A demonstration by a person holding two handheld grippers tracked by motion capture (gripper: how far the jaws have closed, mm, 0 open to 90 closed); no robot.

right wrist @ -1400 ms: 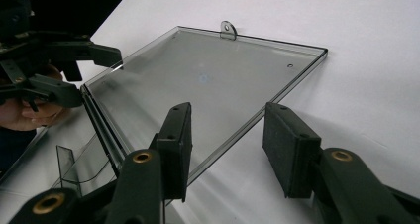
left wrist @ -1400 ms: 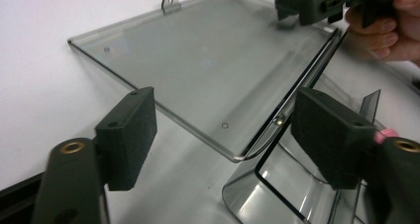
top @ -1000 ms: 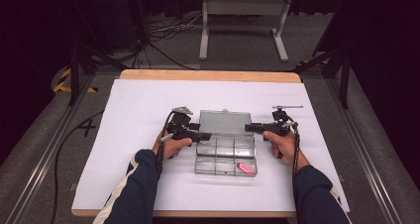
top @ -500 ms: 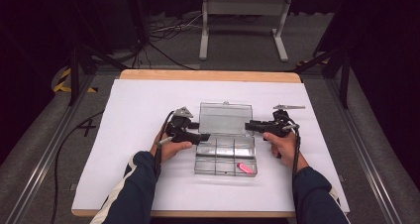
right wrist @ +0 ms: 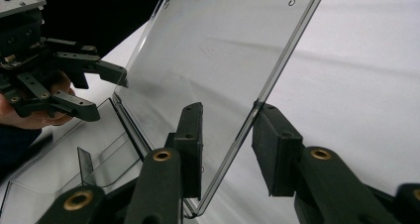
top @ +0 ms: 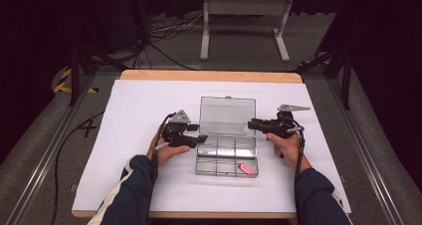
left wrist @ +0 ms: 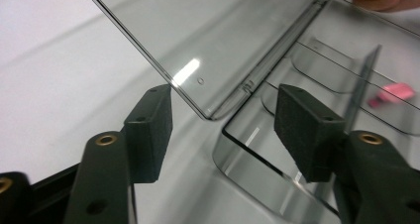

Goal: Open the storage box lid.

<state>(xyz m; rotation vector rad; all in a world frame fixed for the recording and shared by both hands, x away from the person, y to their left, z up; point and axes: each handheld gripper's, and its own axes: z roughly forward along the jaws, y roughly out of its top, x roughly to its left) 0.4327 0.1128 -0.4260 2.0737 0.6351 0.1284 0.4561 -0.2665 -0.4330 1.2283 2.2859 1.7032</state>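
A clear plastic compartment box (top: 226,173) lies mid-table with its lid (top: 227,115) tilted up at the back. A small pink piece (top: 246,168) lies in the front right compartment and appears again as the pink piece (left wrist: 391,94). My left gripper (top: 203,138) is open at the box's left rear corner. One pad (left wrist: 304,130) is over the box wall and the other is outside it, near the hinge (left wrist: 247,87). My right gripper (top: 250,124) is open, with its jaws either side of the lid's right edge (right wrist: 237,144). That edge touches the right pad (right wrist: 275,149).
White paper (top: 139,110) covers the wooden table (top: 209,75). The person's forearms come in from the bottom edge. Beyond the table are a dark floor, cables and a metal stand (top: 244,21). My left gripper (right wrist: 109,95) shows past the lid in the right gripper view.
The lid has risen from lying nearly flat to tilted up. The right gripper has come in to the lid's right edge, and the left gripper has stayed at the box's left side.
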